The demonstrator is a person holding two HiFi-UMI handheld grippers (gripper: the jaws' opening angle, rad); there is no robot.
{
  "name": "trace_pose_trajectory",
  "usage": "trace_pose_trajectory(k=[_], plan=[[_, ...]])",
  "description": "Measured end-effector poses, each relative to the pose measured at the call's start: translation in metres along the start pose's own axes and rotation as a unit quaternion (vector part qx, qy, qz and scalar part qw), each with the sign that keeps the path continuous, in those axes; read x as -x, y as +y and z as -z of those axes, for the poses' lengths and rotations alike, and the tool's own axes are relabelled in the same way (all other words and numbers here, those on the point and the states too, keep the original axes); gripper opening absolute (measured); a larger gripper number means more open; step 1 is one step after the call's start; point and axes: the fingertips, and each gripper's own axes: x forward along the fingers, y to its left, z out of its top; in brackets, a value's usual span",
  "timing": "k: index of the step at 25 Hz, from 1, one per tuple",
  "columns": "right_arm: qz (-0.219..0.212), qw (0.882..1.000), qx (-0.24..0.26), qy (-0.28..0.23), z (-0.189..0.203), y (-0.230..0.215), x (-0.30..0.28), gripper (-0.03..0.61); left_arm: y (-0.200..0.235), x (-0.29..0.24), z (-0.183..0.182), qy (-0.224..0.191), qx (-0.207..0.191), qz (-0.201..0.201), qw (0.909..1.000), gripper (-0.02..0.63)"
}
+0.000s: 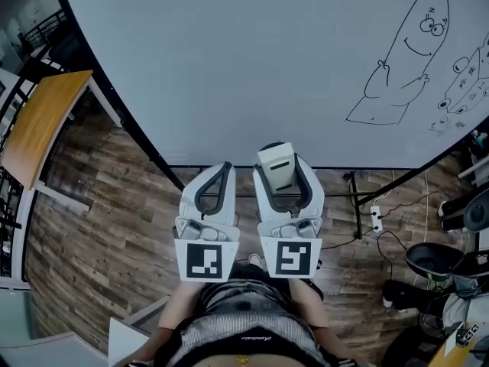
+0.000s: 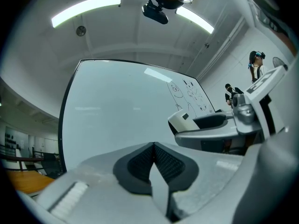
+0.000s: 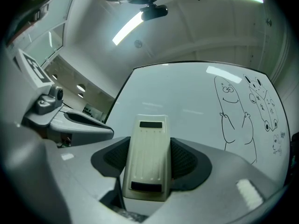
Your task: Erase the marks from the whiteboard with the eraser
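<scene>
A large whiteboard (image 1: 244, 60) fills the top of the head view, with black cartoon drawings (image 1: 401, 60) at its right side. The same drawings (image 3: 233, 111) show in the right gripper view, to the right of the jaws. My right gripper (image 1: 276, 168) is shut on a cream eraser (image 1: 276, 167), which stands upright between the pads (image 3: 188, 158) as eraser (image 3: 147, 157). My left gripper (image 1: 216, 180) is shut with nothing in it, its pads (image 2: 140, 162) pressed together. Both grippers hang side by side just below the board's lower edge, apart from it.
A wooden table (image 1: 42, 121) stands at the left. The whiteboard's stand legs (image 1: 355, 205) and a power strip with cables (image 1: 376, 219) lie on the wood floor at the right. Chairs and equipment (image 1: 443, 281) crowd the lower right. Two people (image 2: 243, 85) stand far right.
</scene>
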Motion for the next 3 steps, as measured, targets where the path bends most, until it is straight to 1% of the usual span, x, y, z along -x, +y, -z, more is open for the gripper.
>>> trace_pose_trajectory(k=[3], plan=[[0.002,1.0,0.0,-0.003,-0.0035,0.0039,0.0003,0.264,0.0026,0.0022,-0.0049,-0.014,-0.007,0.003,0.9999,0.004]])
